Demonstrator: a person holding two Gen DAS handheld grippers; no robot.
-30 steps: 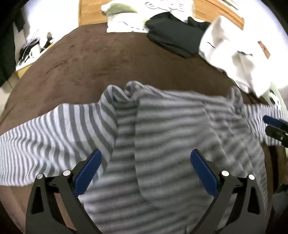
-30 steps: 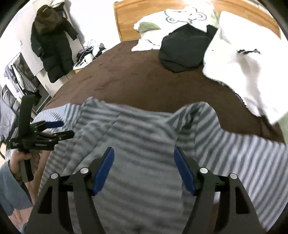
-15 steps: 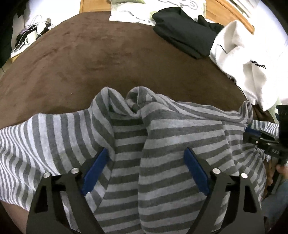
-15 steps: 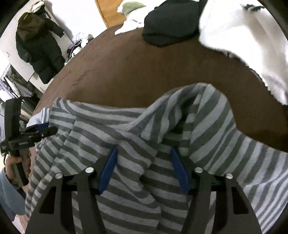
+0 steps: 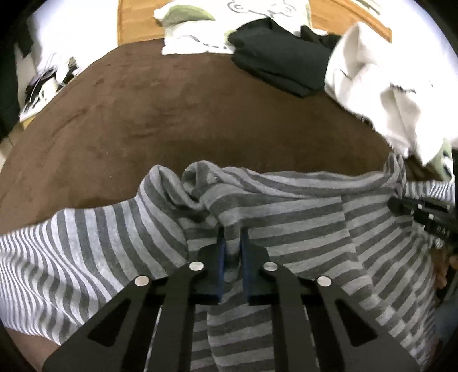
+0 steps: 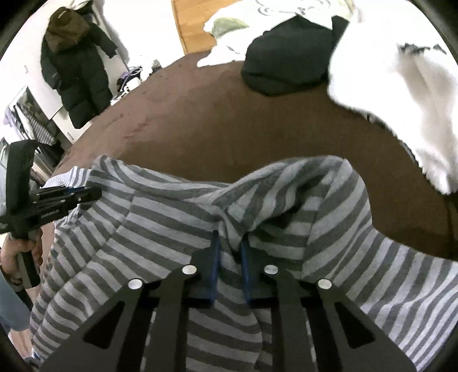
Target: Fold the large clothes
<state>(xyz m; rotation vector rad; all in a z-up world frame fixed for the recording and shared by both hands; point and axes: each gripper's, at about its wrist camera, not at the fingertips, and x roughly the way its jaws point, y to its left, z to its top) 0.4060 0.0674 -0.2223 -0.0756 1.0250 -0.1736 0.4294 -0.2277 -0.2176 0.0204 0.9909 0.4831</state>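
A grey-and-white striped garment (image 5: 286, 217) lies crumpled on the brown bed cover (image 5: 200, 114), sleeves spread to both sides. My left gripper (image 5: 232, 234) is shut on a raised fold near its left shoulder. In the right wrist view the same striped garment (image 6: 160, 217) bunches up between the blue pads of my right gripper (image 6: 229, 243), whose jaws are closing and pinch a ridge of cloth. The left gripper (image 6: 96, 194) shows at the left edge, held by a hand (image 6: 11, 251). The right gripper (image 5: 395, 204) pokes in at the right edge of the left wrist view.
At the far end of the bed lie a black garment (image 5: 280, 63), a white fleece (image 5: 380, 94) and a white printed shirt (image 5: 194, 40) against a wooden headboard (image 5: 137, 23). A dark coat (image 6: 74, 71) hangs on the wall at left.
Both grippers came down onto the striped garment and their jaws went from wide open to pinched on folds of cloth. The fabric has bunched up between the pads.
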